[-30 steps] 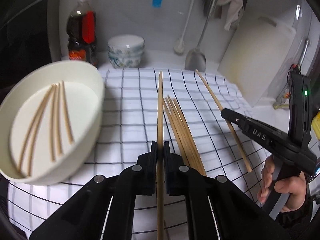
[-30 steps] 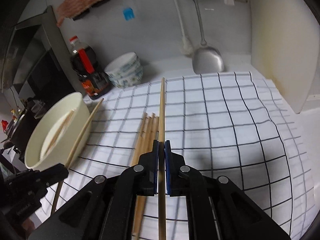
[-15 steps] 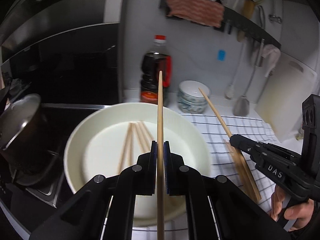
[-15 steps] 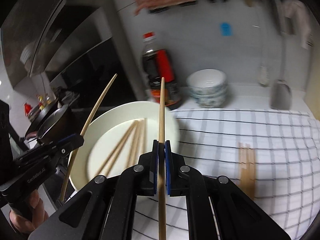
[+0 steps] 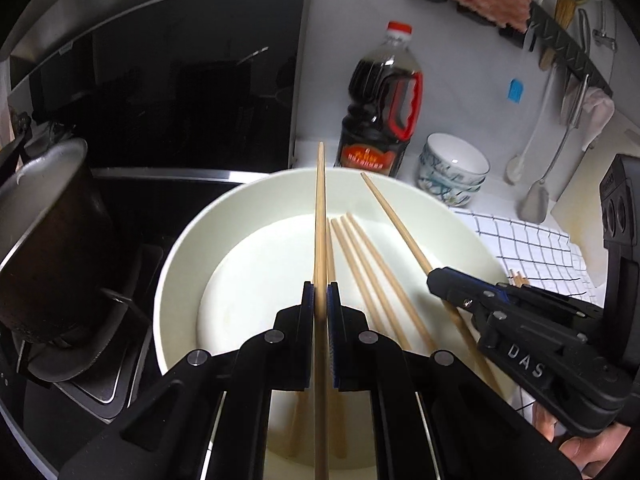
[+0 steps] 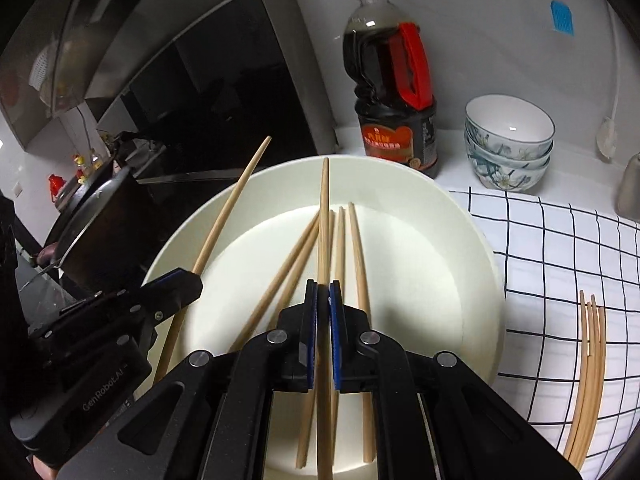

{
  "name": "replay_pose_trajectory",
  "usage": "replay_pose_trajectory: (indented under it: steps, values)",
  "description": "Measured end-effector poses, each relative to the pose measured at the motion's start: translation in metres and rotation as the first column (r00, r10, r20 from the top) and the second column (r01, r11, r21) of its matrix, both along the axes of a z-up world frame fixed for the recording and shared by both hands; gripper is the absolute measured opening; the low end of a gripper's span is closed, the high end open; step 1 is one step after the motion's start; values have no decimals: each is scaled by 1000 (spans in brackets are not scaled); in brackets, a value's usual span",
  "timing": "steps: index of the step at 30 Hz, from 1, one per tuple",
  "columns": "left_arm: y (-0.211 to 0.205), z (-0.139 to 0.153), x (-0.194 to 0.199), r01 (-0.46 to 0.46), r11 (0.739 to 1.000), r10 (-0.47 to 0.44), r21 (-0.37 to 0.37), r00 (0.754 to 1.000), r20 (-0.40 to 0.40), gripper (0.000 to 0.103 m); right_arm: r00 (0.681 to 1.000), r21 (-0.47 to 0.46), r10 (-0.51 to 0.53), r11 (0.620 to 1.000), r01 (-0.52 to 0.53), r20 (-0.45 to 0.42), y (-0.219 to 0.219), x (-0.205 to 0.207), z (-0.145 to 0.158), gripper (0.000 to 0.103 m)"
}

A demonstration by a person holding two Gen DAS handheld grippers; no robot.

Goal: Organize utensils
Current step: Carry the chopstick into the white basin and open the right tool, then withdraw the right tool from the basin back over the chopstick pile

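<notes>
Both grippers have swung off the checked cloth [image 6: 560, 248] and now hover over the white basin [image 6: 460, 216]. The left gripper [image 5: 320, 300] is clamped on one chopstick [image 5: 320, 208], the right gripper [image 6: 323, 300] on another [image 6: 325, 200], tips toward 12 o'clock. Loose chopsticks [image 6: 356, 248] already lie inside; release seems next. A last bundle [image 6: 588, 360] waits at 4 o'clock.

In the left wrist view, the left tool [image 5: 320, 300] covers the near ends of the chopsticks in the white bowl [image 5: 180, 240], and its own chopstick [image 5: 320, 220] runs off at 6 o'clock. The hand [image 5: 592, 452] at 4 o'clock is cut by the edge. In the right wrist view, the loose chopsticks [image 6: 588, 380] at 4 o'clock leave the picture.
</notes>
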State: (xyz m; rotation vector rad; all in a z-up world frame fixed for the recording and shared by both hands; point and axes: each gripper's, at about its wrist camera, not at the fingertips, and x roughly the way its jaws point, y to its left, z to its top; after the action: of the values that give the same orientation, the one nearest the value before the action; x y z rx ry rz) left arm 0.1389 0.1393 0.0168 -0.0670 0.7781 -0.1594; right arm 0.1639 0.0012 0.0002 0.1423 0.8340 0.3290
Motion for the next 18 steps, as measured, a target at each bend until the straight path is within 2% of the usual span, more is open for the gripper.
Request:
replay_pose_trajectory:
  steps: [5,6,7,8,9,14,16,18]
  values:
    - [0,-9,5,-20,1000,20,9,1000,-24,11,1000,-22,-16,1000,15,-13,-1,3,-6,6]
    - [2,-9,3,-28,1000,28,14,999,-23,22,1000,-26,-19,999,19,-13,-3,3,-6,8]
    - [4,-9,2,-37,999,37,19,999,-16,41,1000,-24,-17,1000,17,-15,-4,3,-6,11]
    - [5,-7,-1,-54,998,54,30,999,0,52,1000,-18,-15,1000,15,-16,-6,1,-5,20]
    - [7,-6,-3,-70,997,69,37,997,14,66,1000,-15,-19,1000,19,-9,-8,0,-4,21]
    - [10,-2,-14,-90,995,89,40,996,27,69,1000,-27,-28,999,28,8,-14,-7,-1,21]
    - [11,-1,-18,-95,995,94,40,995,29,75,1000,-19,-29,999,29,10,-16,-11,-1,22]
    - [11,-1,-24,-100,994,99,36,995,34,77,999,-11,-29,1000,29,14,-20,-15,1,27]
